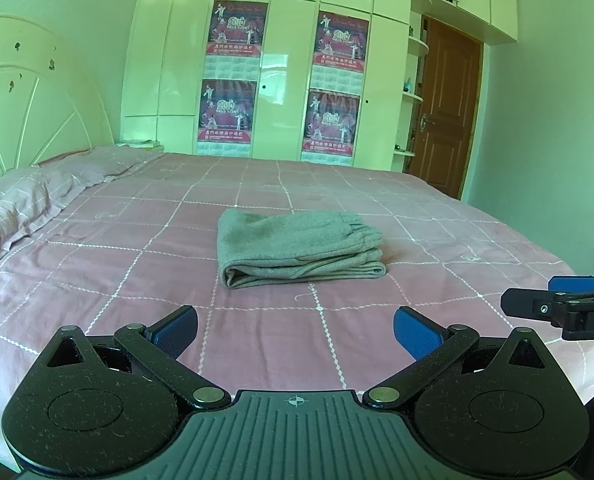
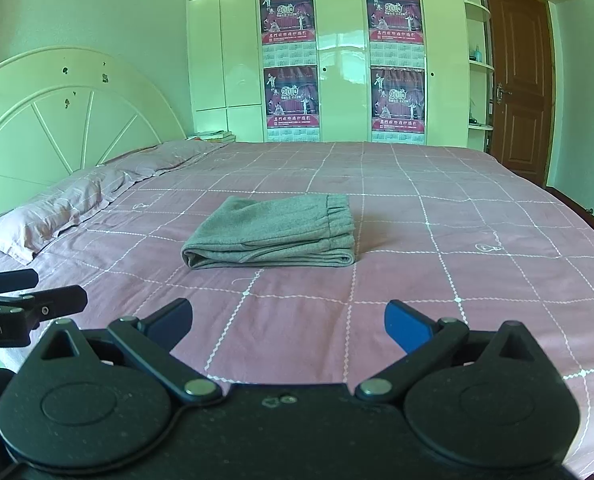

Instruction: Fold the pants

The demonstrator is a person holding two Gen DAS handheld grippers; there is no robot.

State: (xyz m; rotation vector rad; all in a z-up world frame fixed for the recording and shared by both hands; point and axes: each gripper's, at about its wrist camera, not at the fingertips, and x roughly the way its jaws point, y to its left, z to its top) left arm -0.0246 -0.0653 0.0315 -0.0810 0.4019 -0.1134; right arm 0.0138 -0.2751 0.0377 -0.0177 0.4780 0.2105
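The soft gray pants [image 1: 297,246] lie folded in a thick, neat square in the middle of the bed [image 1: 417,216], on its pink sheet with thin white lines. The left gripper [image 1: 295,330] and the right gripper [image 2: 288,322] are black with blue pads. Both have their fingers wide apart, hold nothing, and stay near the bed's edge, away from the pants.

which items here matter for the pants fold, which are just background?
Job:
grey pants, folded, on the bed
left gripper, open, empty
right gripper, open, empty

Background:
pillows
headboard
wardrobe posters
door
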